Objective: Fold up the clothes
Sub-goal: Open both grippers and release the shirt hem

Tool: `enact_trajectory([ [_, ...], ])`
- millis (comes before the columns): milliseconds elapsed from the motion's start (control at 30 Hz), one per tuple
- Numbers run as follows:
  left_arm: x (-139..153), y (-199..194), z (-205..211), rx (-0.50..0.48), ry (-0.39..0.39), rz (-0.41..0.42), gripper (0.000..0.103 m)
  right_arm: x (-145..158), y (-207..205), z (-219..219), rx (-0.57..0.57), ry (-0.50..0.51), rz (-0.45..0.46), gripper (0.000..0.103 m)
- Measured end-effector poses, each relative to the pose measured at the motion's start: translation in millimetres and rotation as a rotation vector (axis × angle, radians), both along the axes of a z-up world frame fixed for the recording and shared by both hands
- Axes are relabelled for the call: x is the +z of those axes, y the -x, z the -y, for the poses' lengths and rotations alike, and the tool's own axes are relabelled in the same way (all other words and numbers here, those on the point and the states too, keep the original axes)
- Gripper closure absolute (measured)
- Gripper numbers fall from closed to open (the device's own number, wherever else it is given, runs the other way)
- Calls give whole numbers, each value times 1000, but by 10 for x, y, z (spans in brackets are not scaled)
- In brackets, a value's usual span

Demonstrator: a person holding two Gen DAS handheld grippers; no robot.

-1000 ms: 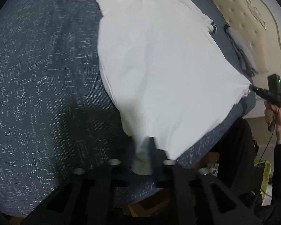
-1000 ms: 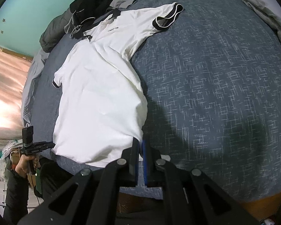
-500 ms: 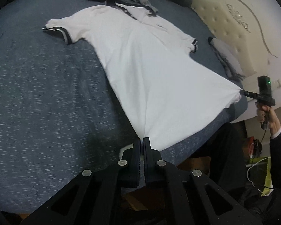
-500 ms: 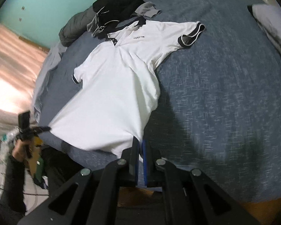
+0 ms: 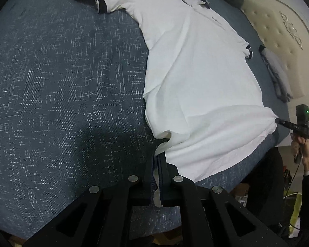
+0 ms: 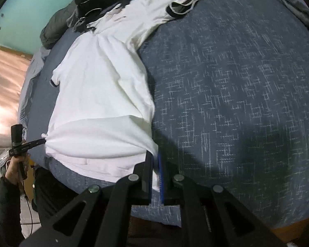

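Your polo shirt (image 5: 195,78) lies spread on the bed (image 5: 61,82), no fold made yet. Your left gripper (image 5: 159,162) and right gripper (image 6: 154,162) each pinch a hem corner, jaws narrow and just easing apart; every fold remains.

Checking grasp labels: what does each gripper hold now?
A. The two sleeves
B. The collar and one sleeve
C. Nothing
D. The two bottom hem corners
D: the left gripper and right gripper each pinch a bottom hem corner of the shirt; sleeves and collar lie far up the bed.
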State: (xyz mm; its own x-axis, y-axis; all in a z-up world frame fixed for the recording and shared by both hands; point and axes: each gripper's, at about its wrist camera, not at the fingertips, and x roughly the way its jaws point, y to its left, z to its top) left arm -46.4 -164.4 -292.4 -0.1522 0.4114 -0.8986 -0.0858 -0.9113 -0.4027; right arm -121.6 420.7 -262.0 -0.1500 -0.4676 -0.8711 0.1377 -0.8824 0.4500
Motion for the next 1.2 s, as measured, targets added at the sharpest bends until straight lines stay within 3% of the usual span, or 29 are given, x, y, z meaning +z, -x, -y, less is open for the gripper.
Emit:
enact_trajectory([
  [33, 50, -28, 23, 1, -7, -7, 84, 39, -9, -30, -1, 2, -9, 93],
  [100, 144, -83, 71, 4, -21, -21, 70, 108, -28, -88, -5, 8, -23, 70],
  [133, 157, -108, 103, 8, -25, -20, 64, 126, -37, -116, -9, 16, -24, 68],
  [333, 169, -270, 211, 8, -56, -15, 63, 57, -187, -172, 28, -12, 8, 68],
  [567, 40, -248, 49, -37, -40, -25, 63, -46, -278, -25, 74, -33, 19, 68],
  [733, -47, -233, -13, -47, -36, -22, 66, -182, -254, 113, 103, -91, 14, 68],
  [767, -63, -237, -30, -53, -35, -18, 70, -204, -255, 142, 112, -98, 10, 69],
  [833, -77, -257, -74, -76, -27, -13, 87, -229, -262, 186, 127, -106, 8, 83],
  [933, -50, -273, -97, -97, -18, -14, 100, -196, -250, 211, 134, -90, 9, 95],
  [1200, 318, -260, 10, -115, -12, -46, 100, 328, -213, 27, 120, -19, -32, 97],
])
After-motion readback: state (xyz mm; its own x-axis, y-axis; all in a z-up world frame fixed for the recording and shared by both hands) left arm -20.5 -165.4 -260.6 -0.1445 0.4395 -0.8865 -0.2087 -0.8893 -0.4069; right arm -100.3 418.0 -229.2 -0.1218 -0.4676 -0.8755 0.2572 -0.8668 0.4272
